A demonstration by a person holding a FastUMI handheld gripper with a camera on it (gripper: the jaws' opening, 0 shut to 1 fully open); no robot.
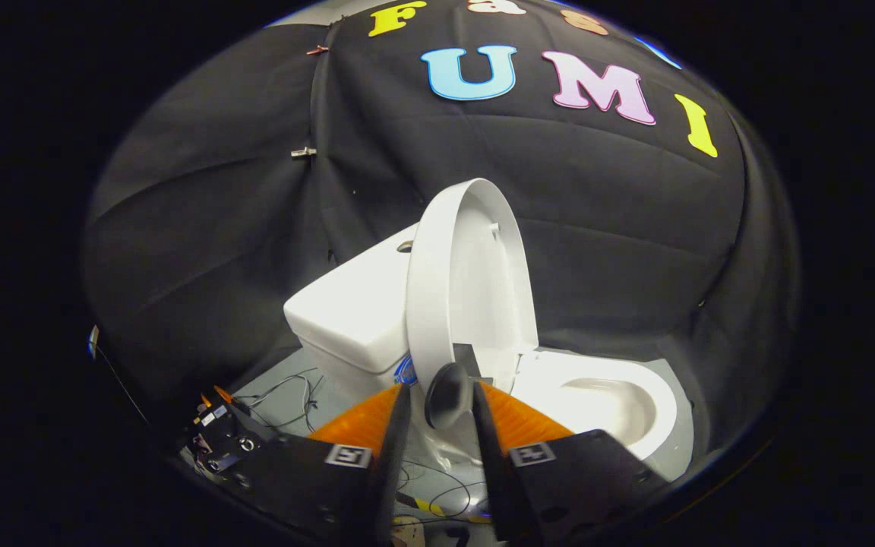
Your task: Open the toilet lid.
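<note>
A white toilet stands against the booth's black cloth wall. Its lid [475, 281] is raised and stands nearly upright, leaning toward the tank [354, 304]. The seat and open bowl [604, 399] lie to the right of the lid. A dark round knob [449, 396] sticks out from the lid's lower edge. My gripper [441, 389] has this knob between its fingertips. The right finger lies against the knob, and a slim gap shows between the knob and the left finger.
Thin cables [289, 395] trail over the grey floor left of the toilet's base. A small dark device [217, 437] with orange parts sits beside the left finger. The cloth wall closes in behind and to the right of the toilet.
</note>
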